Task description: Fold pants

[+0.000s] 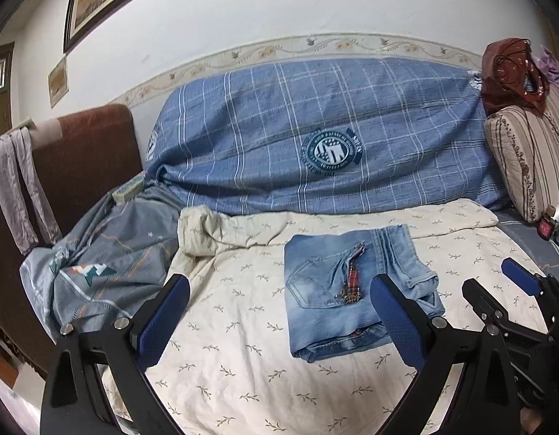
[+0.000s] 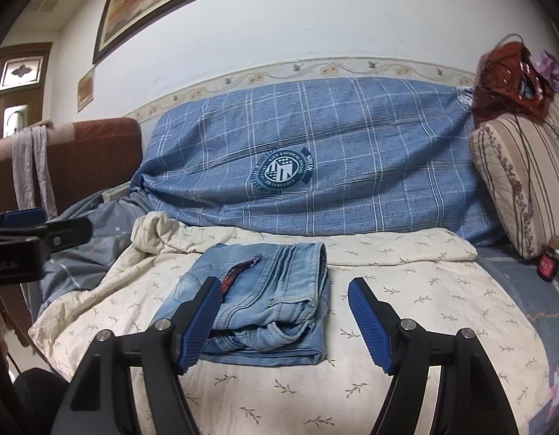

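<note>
The left gripper [image 1: 279,311] stands with its jaws spread wide and nothing between the pads; it grips nothing. The right gripper [image 2: 284,320] is also released, its blue pads apart and empty. In the left wrist view the right gripper shows at the right side, just beside the left one.

Just ahead of both grippers lie the pants [image 2: 265,301], light blue jeans already folded into a compact, thick rectangle. From the right gripper, the bundle sits in front and slightly toward its left finger, whose tip covers the near left corner in the picture. From the left gripper, the bundle is ahead, near its right finger. I cannot tell whether any pad touches the denim; it looks as if both hang a little above it. A red checked lining peeks out at the middle, and one hem with a belt loop lies on top.

The jeans rest on a cream sheet [image 2: 406,290] with a small leaf print. Behind it leans a blue checked cushion [image 2: 333,152], and further to the right a striped pillow [image 2: 514,181].

I judge that the folding is nearly complete. To finish well, the hands should move away gently without catching the loose hem, or first press the top layer flat so the stack does not spring open.
</note>
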Demonstrator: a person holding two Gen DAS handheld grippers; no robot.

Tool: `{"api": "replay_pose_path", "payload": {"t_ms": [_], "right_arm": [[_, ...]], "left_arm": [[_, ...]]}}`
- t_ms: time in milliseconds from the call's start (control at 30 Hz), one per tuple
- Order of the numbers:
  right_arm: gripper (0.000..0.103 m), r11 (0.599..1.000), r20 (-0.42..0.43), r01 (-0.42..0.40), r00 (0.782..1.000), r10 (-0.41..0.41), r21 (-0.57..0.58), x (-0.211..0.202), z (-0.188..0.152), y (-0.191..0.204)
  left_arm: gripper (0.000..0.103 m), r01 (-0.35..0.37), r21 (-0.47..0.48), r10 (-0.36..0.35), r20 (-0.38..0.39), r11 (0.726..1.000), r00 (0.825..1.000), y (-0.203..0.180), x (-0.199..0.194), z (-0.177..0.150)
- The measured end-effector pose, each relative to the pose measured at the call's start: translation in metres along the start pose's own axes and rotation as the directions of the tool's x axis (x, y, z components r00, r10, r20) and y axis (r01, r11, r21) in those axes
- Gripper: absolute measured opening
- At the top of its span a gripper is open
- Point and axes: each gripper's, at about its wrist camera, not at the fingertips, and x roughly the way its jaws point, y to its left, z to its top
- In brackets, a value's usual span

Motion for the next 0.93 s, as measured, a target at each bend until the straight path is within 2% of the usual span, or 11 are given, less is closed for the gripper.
{"api": "replay_pose_path", "payload": {"t_ms": [167,433,633,933], "right_arm": [[0.075,1.000,-0.009,-0.001,1.000,0.001,0.027,0.002,0.000,-0.005],[0.075,1.000,-0.015,-0.005,1.000,0.005,0.001,0.006,-0.001,0.003],[0.075,1.000,-0.025,-0.016,1.000,0.016,-0.009,0.011,0.000,0.011],[0.075,1.000,-0.045,-0.021,0.999,0.020,-0.021,0.017,-0.002,0.018]], "left_arm": [[0.100,0.027,0.004,-0.027,0.028,1.000,0.999,0.000,-0.009,0.002],[0.100,0.044,-0.022,-0.043,0.043,0.999,0.998,0.008,-0.011,0.004],[0.100,0.047,-0.024,-0.046,0.044,0.999,0.998,0.011,-0.008,0.003],[0.100,0.111,-0.052,-0.110,0.018,0.992,0.994,0.018,0.003,0.003]]}}
